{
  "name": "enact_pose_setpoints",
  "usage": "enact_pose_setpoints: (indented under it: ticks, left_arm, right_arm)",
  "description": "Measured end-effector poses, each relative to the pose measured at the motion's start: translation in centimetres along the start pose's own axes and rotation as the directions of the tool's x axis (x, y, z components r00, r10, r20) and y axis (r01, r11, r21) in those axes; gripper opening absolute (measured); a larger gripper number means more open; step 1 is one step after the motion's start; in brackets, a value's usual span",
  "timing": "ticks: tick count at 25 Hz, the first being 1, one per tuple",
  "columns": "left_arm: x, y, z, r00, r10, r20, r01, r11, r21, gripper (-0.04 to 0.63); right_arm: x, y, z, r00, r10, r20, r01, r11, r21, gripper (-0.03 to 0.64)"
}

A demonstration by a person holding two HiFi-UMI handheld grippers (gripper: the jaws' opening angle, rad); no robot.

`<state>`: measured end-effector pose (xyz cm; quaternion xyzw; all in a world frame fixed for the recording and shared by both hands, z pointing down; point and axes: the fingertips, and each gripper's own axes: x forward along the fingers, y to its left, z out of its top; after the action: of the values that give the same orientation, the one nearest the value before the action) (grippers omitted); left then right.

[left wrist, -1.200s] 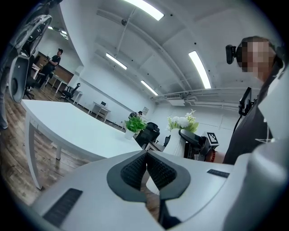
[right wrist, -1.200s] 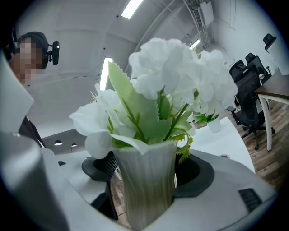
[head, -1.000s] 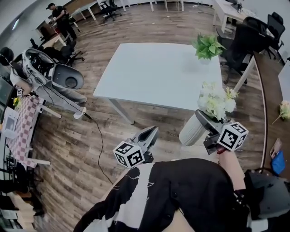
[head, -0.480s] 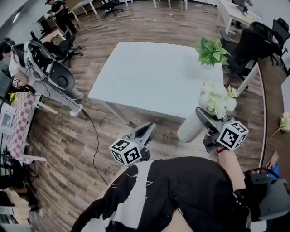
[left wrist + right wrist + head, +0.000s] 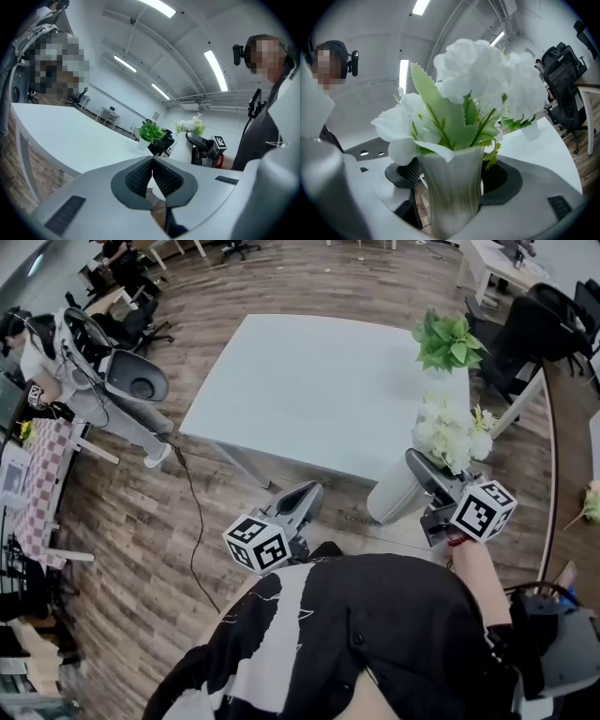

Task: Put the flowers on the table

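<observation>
**Flowers in hand, not yet on the worktop**

The flowers (image 5: 450, 432), white blooms with toothed green leaves, stand upright in a ribbed pale vase (image 5: 394, 495). The right tongs (image 5: 422, 476) hold that vase: in the right gripper view the dark pads press on either side of its body, just under the rim, and the bouquet fills the space directly above the jaws. The grip looks firm and the vase shows no tilt.

From the head view the vase hangs in the air on the near side of the worktop (image 5: 309, 390), over the wooden floor (image 5: 187, 521), with only the blooms reaching up past the worktop's near edge. The surface lies just ahead of the right tongs. A green potted plant (image 5: 448, 338) stands farther ahead, near the far right corner.

The left tongs (image 5: 302, 507) are well off to the side of the right pair, pointed toward the same near edge. Their ribbed pads meet with nothing between them.

By my reading, the pick-up is done and the carry is nearly over. What remains is to bring the vase forward over the worktop, set its base down short of the potted plant, and let the right tongs open and draw away.
</observation>
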<state>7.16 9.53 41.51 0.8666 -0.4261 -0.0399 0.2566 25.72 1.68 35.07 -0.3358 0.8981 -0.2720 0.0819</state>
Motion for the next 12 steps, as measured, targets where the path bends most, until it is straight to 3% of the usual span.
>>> enact_pose_setpoints:
  ticks: [6,12]
  left_arm:
    - [0.5,1.6,0.7,1.0,-0.012,0.001,0.012,1.0,-0.014,0.014]
    - [2.3,2.9,2.2,0.995,-0.091,-0.036,0.09,0.996,-0.015,0.014]
  right_arm:
    - [1.2,0.0,-0.3,1.0,0.001,-0.003,-0.001,1.0,0.015,0.379]
    - [2.6,0.2,-0.3,0.999,-0.045,0.009,0.045,0.999,0.027,0.379]
